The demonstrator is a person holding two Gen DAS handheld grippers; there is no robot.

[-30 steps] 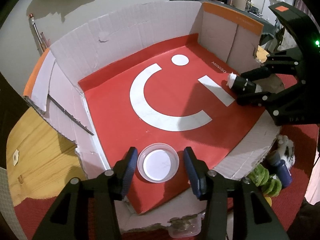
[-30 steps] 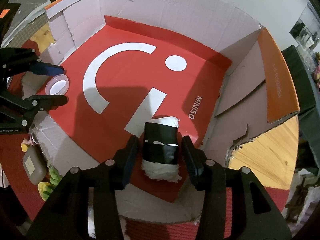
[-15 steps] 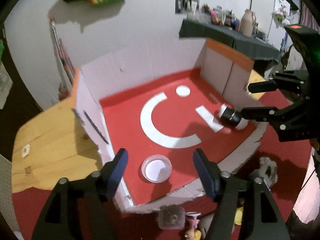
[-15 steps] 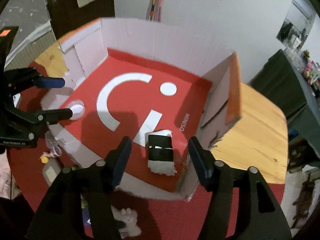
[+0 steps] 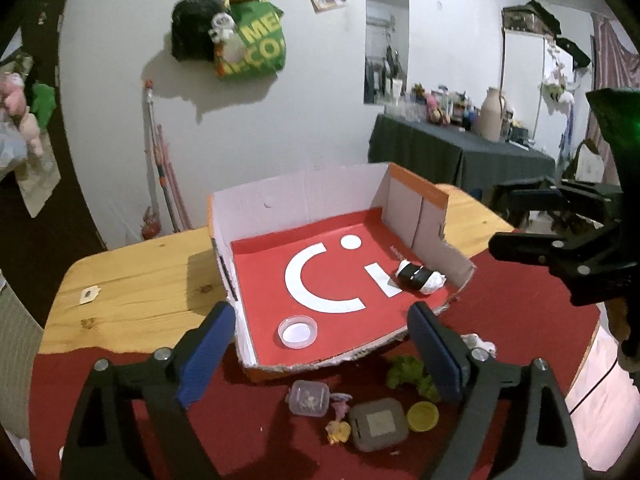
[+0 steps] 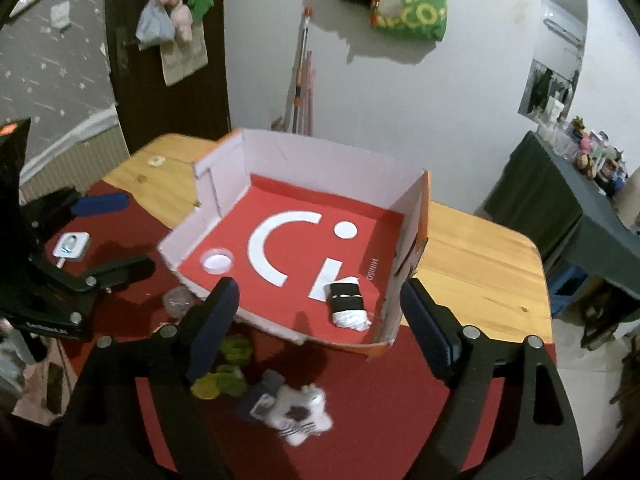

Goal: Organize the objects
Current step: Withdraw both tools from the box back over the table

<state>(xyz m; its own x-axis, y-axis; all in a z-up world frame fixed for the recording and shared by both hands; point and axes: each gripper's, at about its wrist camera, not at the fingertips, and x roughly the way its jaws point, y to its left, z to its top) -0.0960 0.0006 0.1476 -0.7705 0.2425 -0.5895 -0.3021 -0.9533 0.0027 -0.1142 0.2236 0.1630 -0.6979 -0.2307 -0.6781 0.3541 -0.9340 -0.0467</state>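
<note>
Two grippers, both empty — left gripper (image 5: 320, 344) and right gripper (image 6: 320, 320) jaws opening, nothing between. White lid (image 5: 298, 333) lower centre of frame inside red-floored box (image 5: 296, 196); black-white roll (image 5: 420, 278) centre-right — same box.

The left gripper (image 5: 320, 354) hangs over the red surface (image 5: 520, 328), jaws opening with nothing between them. Ahead lies the box (image 5: 296, 200), a dish (image 5: 298, 333) at its 7 o'clock corner, a roll (image 5: 420, 278) at 3 o'clock. The right gripper (image 5: 508, 220) enters at 3 o'clock.
</note>
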